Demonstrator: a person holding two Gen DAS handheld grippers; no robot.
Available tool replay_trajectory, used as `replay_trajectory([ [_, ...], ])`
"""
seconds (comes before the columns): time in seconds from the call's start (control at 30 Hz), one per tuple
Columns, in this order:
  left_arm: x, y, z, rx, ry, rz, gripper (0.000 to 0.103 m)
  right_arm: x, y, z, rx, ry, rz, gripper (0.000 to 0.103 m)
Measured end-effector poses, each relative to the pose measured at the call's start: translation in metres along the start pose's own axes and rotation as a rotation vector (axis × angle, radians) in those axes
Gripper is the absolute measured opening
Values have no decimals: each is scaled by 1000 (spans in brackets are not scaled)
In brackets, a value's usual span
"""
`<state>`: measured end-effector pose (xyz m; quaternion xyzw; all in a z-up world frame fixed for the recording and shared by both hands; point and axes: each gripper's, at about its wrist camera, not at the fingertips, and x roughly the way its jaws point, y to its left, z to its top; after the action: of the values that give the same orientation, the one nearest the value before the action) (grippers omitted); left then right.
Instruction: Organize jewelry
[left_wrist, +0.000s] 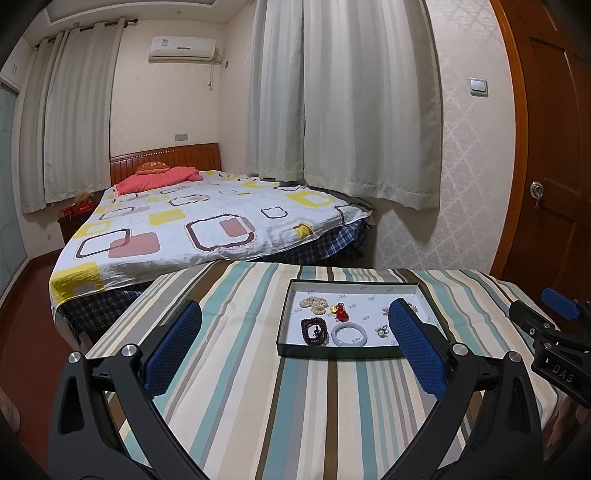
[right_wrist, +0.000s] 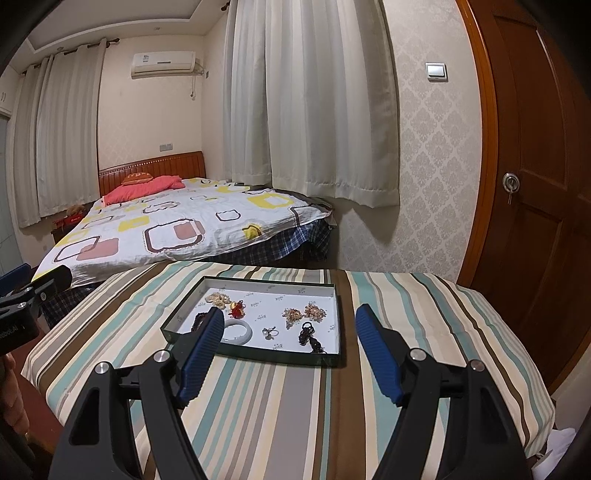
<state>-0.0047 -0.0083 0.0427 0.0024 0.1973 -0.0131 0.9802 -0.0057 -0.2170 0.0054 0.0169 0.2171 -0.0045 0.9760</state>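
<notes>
A shallow dark-rimmed tray with a white floor lies on the striped table. In it are a pale bangle, a dark red bead bracelet, a cream bead bracelet, a red and gold charm, a small pearl piece, two tan bead clusters and a black charm. My left gripper hovers open before the tray, empty. My right gripper is open too, short of the tray's near rim.
The table wears a striped cloth. Behind it stands a bed with a patterned sheet. Curtains hang at the back, and a wooden door is on the right. The other gripper shows at each view's edge.
</notes>
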Motion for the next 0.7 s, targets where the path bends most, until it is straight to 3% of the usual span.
replay_trajectory([
  [0.7,1,1,-4,-5,8,-4,99,0,1,-1,0,-1,-1,72],
])
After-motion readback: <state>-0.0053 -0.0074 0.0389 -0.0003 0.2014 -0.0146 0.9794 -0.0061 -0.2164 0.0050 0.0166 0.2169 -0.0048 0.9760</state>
